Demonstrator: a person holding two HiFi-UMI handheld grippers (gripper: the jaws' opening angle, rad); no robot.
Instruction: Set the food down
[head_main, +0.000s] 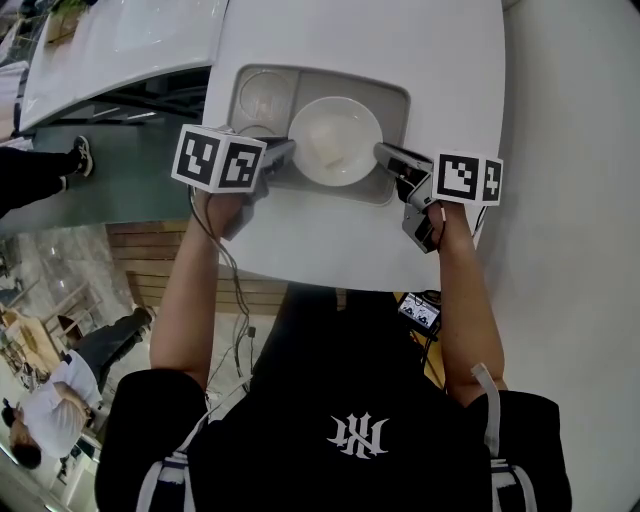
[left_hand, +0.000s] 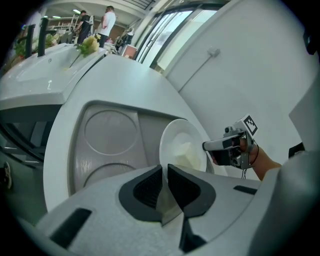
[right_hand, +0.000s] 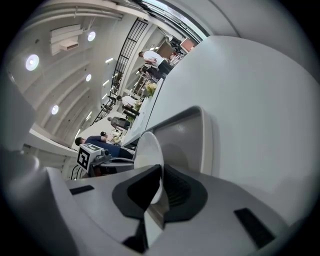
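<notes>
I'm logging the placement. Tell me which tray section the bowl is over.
The large rectangular section, under the bowl. The two round recesses beside it are empty.

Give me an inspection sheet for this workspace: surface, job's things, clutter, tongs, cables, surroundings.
Surface: white table, carrying a grey compartment tray.
Job's things: white bowl with pale food in it, over the tray's large compartment; whether it already rests on the tray cannot be told.
Clutter: nothing seen.
Tongs: left tongs and right tongs are each shut on the bowl's rim, on opposite sides.
Cables: a thin cable hangs from the left tongs past the table's near edge.
Surroundings: a second white table at the far left; people on the floor beyond.
</notes>
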